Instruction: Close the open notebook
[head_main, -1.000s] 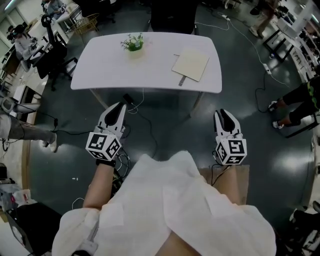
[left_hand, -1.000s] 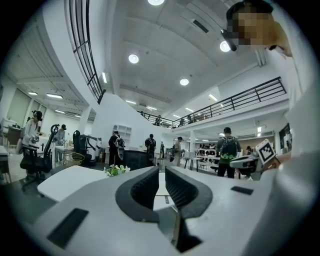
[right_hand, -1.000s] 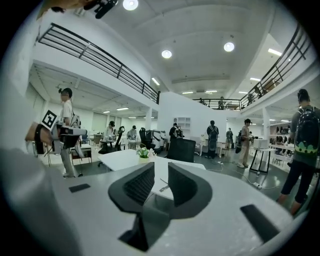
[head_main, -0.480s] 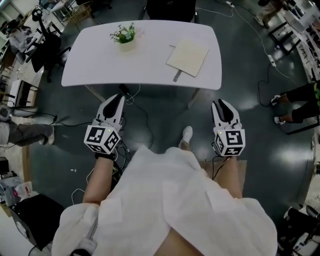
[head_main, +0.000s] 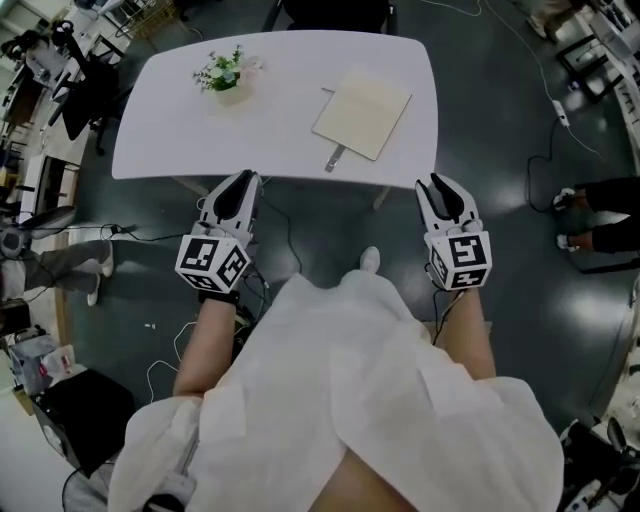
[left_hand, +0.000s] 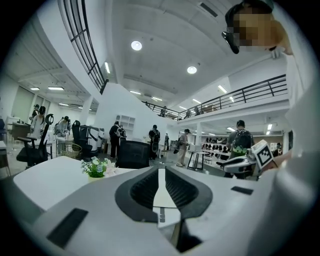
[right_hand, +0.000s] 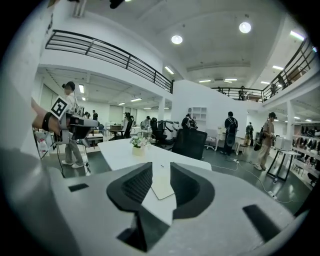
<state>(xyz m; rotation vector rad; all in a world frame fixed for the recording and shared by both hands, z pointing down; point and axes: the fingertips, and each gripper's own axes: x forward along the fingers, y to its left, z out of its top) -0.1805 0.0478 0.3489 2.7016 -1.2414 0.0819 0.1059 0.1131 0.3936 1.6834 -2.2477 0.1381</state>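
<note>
A cream notebook lies flat on the right half of the white table, with a grey strap sticking out toward the near edge. Both grippers hover in the air just short of that near edge and touch nothing. My left gripper points at the table's middle, its jaws a narrow gap apart and empty. My right gripper points past the table's right corner; its jaws have just been opening and hold nothing. In the right gripper view the notebook shows through the gap between the jaws.
A small potted plant stands at the table's far left. A black chair sits behind the table. Cables trail on the dark floor under the near edge. Desks, chairs and people fill the room's left and right sides.
Both grippers have moved forward toward the table, from well short of it to just before its near edge. The table and notebook now sit closer in the head view.
</note>
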